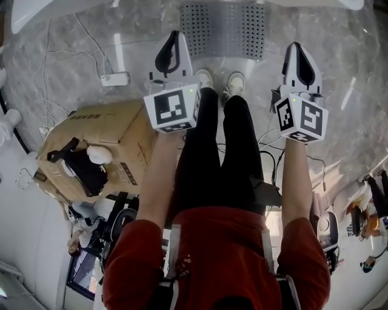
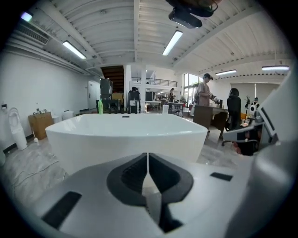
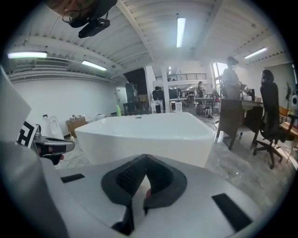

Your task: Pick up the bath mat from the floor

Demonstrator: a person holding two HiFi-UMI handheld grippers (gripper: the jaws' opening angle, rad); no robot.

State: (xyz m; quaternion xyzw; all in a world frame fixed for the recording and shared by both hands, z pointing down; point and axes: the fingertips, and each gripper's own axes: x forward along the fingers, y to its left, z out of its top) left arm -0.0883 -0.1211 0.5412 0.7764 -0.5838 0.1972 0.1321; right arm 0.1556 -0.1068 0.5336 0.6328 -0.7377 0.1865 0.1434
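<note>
The bath mat [image 1: 225,29] is a grey perforated rectangle flat on the marble floor, just beyond the person's shoes [image 1: 219,82] and beside the white bathtub [image 1: 60,9]. The left gripper [image 1: 174,37] is held out left of the mat and well above the floor. It is shut with nothing in it. The right gripper [image 1: 296,48] hangs to the mat's right, also shut and empty. In the left gripper view the left gripper [image 2: 148,157] faces the bathtub [image 2: 125,135]. In the right gripper view the right gripper [image 3: 145,160] faces the bathtub [image 3: 144,132]. The mat is hidden in both gripper views.
An open cardboard box [image 1: 97,148] stands on the floor at the person's left. A white power strip [image 1: 115,79] with cables lies beyond it. More cables trail at the right [image 1: 273,160]. Desks, an office chair [image 3: 267,125] and standing people [image 2: 204,95] fill the room behind the tub.
</note>
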